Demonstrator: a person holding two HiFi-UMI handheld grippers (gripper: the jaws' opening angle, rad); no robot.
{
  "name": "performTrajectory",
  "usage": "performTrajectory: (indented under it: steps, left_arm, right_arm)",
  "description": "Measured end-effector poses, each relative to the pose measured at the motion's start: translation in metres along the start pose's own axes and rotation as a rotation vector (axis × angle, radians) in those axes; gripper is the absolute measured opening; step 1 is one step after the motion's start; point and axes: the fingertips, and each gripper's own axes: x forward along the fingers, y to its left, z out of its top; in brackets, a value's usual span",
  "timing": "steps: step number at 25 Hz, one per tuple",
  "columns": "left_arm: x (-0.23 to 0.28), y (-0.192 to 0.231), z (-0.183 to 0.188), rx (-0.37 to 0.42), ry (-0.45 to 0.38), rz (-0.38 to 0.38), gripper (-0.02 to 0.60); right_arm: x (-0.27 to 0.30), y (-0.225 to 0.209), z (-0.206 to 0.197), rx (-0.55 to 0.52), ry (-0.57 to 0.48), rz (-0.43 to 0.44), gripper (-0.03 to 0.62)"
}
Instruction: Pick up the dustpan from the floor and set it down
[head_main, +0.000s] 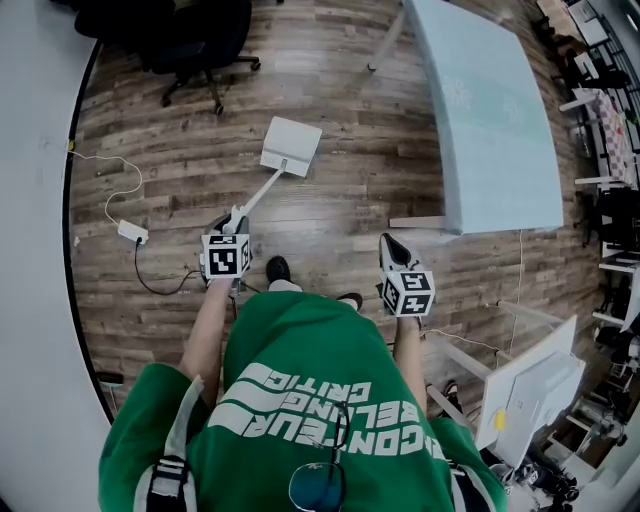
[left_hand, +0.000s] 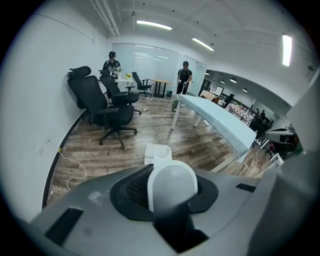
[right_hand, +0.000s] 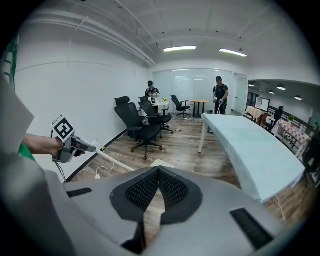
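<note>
A white dustpan (head_main: 291, 146) with a long white handle (head_main: 258, 192) lies out over the wooden floor ahead of me. I cannot tell whether the pan touches the boards. My left gripper (head_main: 232, 222) is shut on the handle's upper end. In the left gripper view the rounded handle end (left_hand: 172, 182) fills the gap between the jaws, with the pan (left_hand: 157, 151) beyond. My right gripper (head_main: 392, 248) hangs to the right, shut and empty; its jaws meet at a point (right_hand: 159, 172). From the right gripper view I see the left gripper (right_hand: 75, 146) and the sloping handle (right_hand: 114, 162).
A long pale green table (head_main: 490, 110) stands ahead on the right. Black office chairs (head_main: 190, 40) sit at the far left. A white cable with an adapter (head_main: 132, 231) lies by the left wall. White panels (head_main: 530, 390) lean at the lower right. Two people stand far off.
</note>
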Motion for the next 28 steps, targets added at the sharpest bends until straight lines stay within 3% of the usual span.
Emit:
performTrajectory:
  steps: [10, 20, 28]
  left_arm:
    - [0.032, 0.028, -0.038, -0.009, 0.108, 0.014, 0.104]
    - [0.072, 0.060, -0.047, -0.001, 0.169, 0.052, 0.104]
    - [0.108, 0.068, -0.062, -0.034, 0.256, 0.034, 0.104]
  right_arm:
    - [0.023, 0.021, -0.012, 0.025, 0.047, 0.040, 0.008]
    - [0.081, 0.065, -0.016, -0.020, 0.116, 0.162, 0.008]
    - [0.132, 0.097, -0.019, -0.036, 0.184, 0.247, 0.008]
